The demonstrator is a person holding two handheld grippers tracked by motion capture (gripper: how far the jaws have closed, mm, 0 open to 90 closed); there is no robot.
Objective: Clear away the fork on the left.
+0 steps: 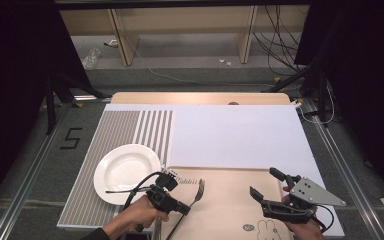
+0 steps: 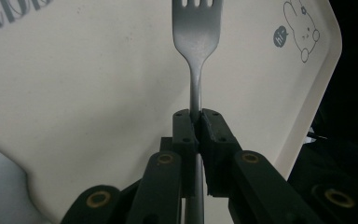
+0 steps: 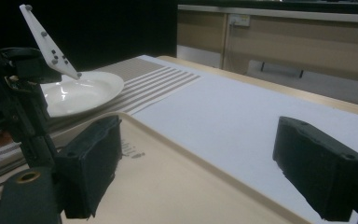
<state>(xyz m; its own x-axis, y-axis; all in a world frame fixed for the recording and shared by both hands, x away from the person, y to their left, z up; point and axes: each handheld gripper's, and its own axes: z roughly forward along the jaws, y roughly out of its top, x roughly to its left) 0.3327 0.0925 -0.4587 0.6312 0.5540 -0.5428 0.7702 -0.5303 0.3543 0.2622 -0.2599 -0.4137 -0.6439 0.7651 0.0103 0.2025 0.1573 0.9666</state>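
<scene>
"hi~" is printed in a dark speech bubble (image 2: pixel 282 37) beside the rabbit drawing (image 2: pixel 303 30) on the cream tray (image 2: pixel 98 93). Script lettering at the tray's far edge is cut off, unreadable. A "5" (image 1: pixel 71 138) is marked on the floor.

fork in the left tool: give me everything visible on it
The fork looks like plain grey metal with a dull sheen: four tines, a broad head narrowing to a slim neck and handle. The left tool is shut on its handle just below the neck. Tines point away from the person, over the cream tray with a rabbit print. Whether it touches the tray is unclear.
</scene>
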